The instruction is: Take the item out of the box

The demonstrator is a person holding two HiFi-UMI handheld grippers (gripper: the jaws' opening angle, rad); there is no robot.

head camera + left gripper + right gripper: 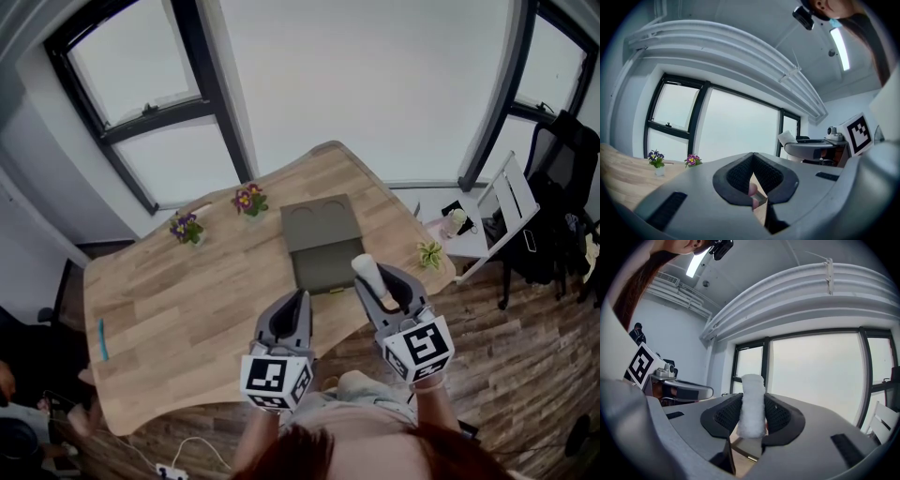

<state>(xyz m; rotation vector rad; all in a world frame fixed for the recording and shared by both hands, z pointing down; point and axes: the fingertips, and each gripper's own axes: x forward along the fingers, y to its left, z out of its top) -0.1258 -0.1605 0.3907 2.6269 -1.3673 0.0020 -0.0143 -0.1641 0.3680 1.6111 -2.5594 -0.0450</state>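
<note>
Pretty much done imo: our right gripper clamped on white roll, looks clear of open box. Left gripper pinched together, empty. We'd just set roll down.

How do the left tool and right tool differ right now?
The right tool is clamped on a white roll; the left tool is shut with nothing in it. In the head view the right tool reaches further over the table than the left tool. Both carry marker cubes.
</note>
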